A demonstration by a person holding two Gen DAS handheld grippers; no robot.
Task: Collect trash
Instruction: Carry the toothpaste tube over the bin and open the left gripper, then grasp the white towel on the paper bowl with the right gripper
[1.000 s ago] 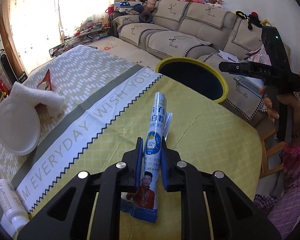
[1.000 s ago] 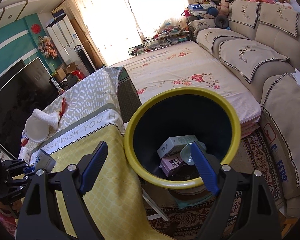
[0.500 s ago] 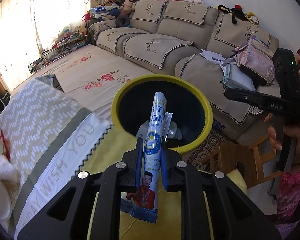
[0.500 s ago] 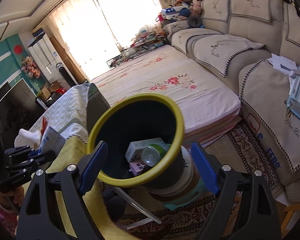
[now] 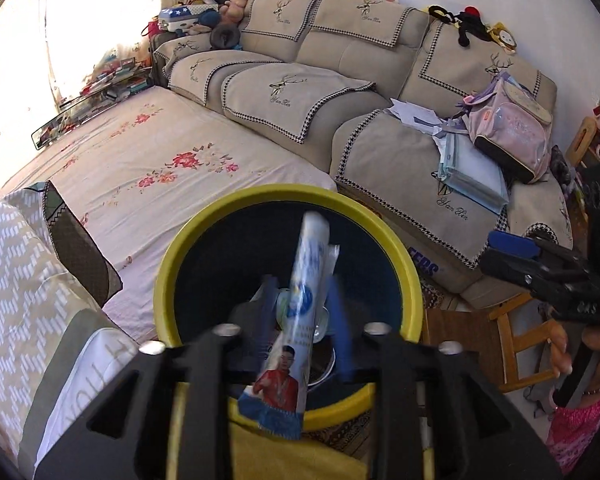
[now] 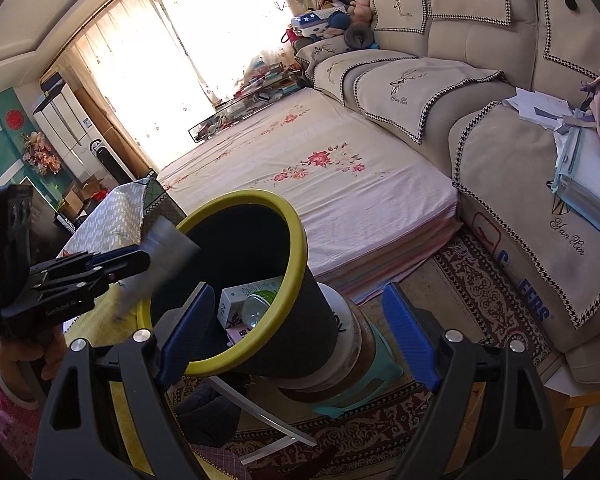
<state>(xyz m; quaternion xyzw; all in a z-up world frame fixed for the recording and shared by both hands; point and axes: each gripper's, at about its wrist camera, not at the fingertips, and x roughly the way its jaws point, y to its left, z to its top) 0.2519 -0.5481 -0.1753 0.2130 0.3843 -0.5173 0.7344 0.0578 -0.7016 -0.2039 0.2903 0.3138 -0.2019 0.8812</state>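
My left gripper [image 5: 302, 304] has opened over the mouth of the yellow-rimmed dark trash bin [image 5: 188, 256]. The rolled blue-and-white wrapper [image 5: 300, 312] sits loose and blurred between the fingers, above the bin. In the right wrist view the left gripper [image 6: 132, 260] and the blurred wrapper [image 6: 160, 256] hang at the bin's near rim [image 6: 296, 236]. A white box [image 6: 240, 296] and a clear bottle [image 6: 260, 308] lie inside the bin. My right gripper [image 6: 296, 320] is open and empty, close beside the bin.
The bin stands on a teal stool [image 6: 364, 384] beside the table with the yellow cloth [image 5: 284, 456]. A floral mattress [image 5: 148, 168] and a beige sofa [image 5: 320, 92] lie beyond. A patterned rug [image 6: 480, 288] covers the floor.
The left gripper moved forward over the bin and its fingers opened, letting the wrapper go. The right gripper shifted slightly, still open.
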